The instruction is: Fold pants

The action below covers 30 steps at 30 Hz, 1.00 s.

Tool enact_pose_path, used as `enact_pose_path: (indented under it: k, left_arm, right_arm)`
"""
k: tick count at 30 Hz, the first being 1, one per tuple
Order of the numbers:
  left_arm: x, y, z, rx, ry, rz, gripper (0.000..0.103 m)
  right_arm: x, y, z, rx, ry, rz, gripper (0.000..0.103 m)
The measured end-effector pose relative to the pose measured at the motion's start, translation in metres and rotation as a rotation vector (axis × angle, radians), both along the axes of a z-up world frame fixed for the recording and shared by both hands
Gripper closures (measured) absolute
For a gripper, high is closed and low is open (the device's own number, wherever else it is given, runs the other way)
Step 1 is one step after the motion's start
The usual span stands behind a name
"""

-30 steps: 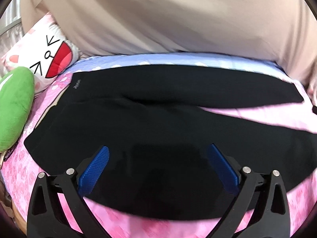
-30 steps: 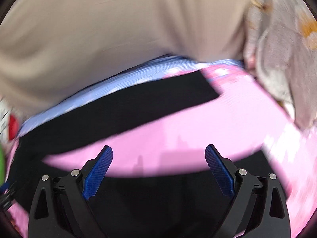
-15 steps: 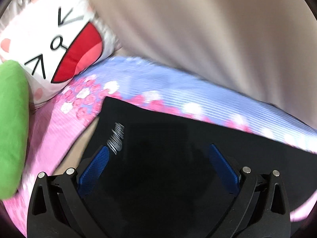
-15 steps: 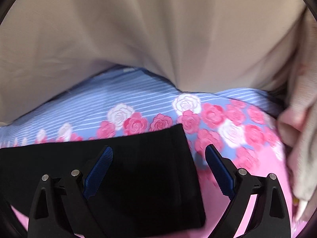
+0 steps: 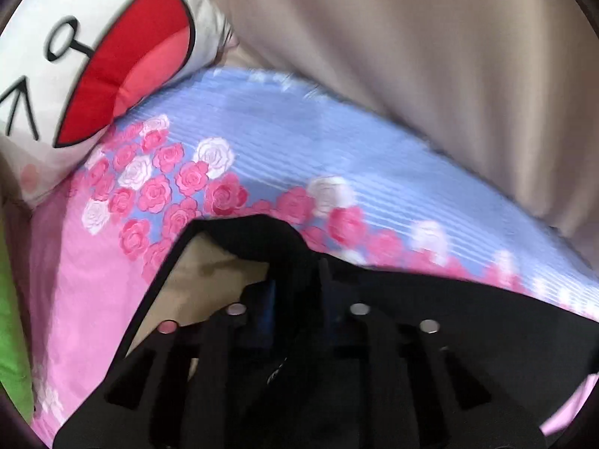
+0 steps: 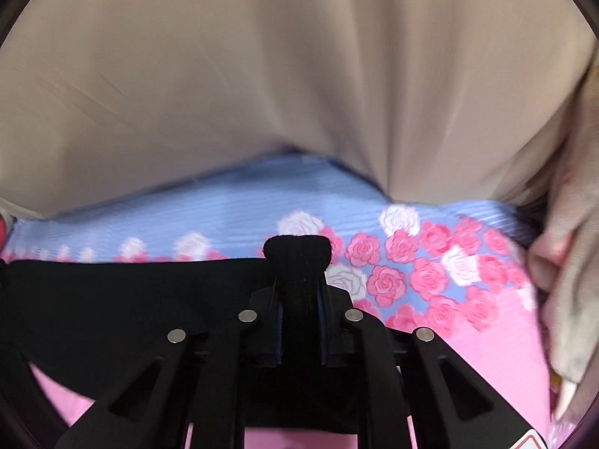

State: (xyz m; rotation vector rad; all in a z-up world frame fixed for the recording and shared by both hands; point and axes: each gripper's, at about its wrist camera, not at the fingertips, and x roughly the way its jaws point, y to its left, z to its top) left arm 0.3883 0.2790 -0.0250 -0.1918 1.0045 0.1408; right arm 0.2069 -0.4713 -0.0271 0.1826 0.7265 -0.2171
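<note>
The left gripper (image 5: 295,284) was closing on the waistband corner of the black pants (image 5: 468,321), fabric pinched between its jaws, as the right gripper (image 6: 298,299) was closing on a bunched fold at the far hem. The pants lay on a rose-print sheet (image 5: 232,172) beside a cartoon-face pillow (image 5: 75,56). No lettering was readable.

Hemmed in ahead by hanging beige fabric (image 6: 299,75) along the bed's far edge. Blocked to the left by a white cartoon-face pillow (image 5: 93,56) and green cushion (image 5: 11,336). Open pink floral bedsheet (image 6: 486,355) rightward.
</note>
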Motion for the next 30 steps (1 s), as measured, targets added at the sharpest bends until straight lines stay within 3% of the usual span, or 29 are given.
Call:
enact_pose_path:
  k: [4, 9, 12, 14, 16, 17, 19, 20, 21, 22, 26, 30]
  left_arm:
    - [-0.072, -0.003, 0.056, -0.035, -0.141, -0.064, 0.088]
    - [-0.175, 0.019, 0.088, -0.054, -0.215, -0.102, 0.087]
    - [-0.228, 0.039, 0.074, -0.059, -0.193, -0.093, 0.086]
    - [-0.25, 0.05, 0.051, -0.059, -0.15, -0.083, 0.081]
    - [-0.269, 0.059, 0.022, -0.064, -0.071, -0.05, 0.059]
    - [-0.274, 0.064, 0.014, -0.075, -0.058, -0.029, 0.054]
    - [-0.298, 0.071, 0.01, -0.13, -0.077, 0.031, 0.032]
    - [-0.307, 0.073, 0.013, -0.157, -0.095, 0.05, 0.025]
    - [-0.319, 0.074, 0.018, -0.211, -0.128, 0.068, 0.012]
    - [-0.327, 0.074, 0.023, -0.27, -0.156, 0.077, 0.008]
    - [-0.325, 0.072, 0.025, -0.516, -0.187, 0.095, 0.006]
    - [-0.283, 0.074, 0.005, -0.585, -0.121, 0.159, 0.008]
  right_arm:
    - [-0.064, 0.014, 0.051, -0.025, -0.104, 0.028, 0.092]
    - [-0.16, 0.026, 0.076, -0.068, -0.172, 0.062, 0.092]
    - [-0.215, 0.026, 0.057, -0.078, -0.138, 0.053, 0.09]
    - [-0.239, 0.024, 0.025, -0.065, -0.067, 0.043, 0.087]
    - [-0.254, 0.023, -0.005, -0.05, 0.016, 0.019, 0.08]
    - [-0.263, 0.023, -0.014, -0.053, 0.036, -0.005, 0.075]
    - [-0.284, 0.019, -0.022, -0.039, 0.022, -0.063, 0.065]
    - [-0.295, 0.019, -0.018, -0.027, 0.001, -0.091, 0.055]
    - [-0.308, 0.022, -0.01, -0.019, -0.024, -0.118, 0.048]
    - [-0.323, 0.025, -0.004, -0.011, -0.067, -0.137, 0.048]
    - [-0.358, 0.042, 0.015, 0.011, -0.162, -0.17, 0.039]
    - [-0.361, 0.057, 0.014, 0.056, -0.196, -0.144, 0.036]
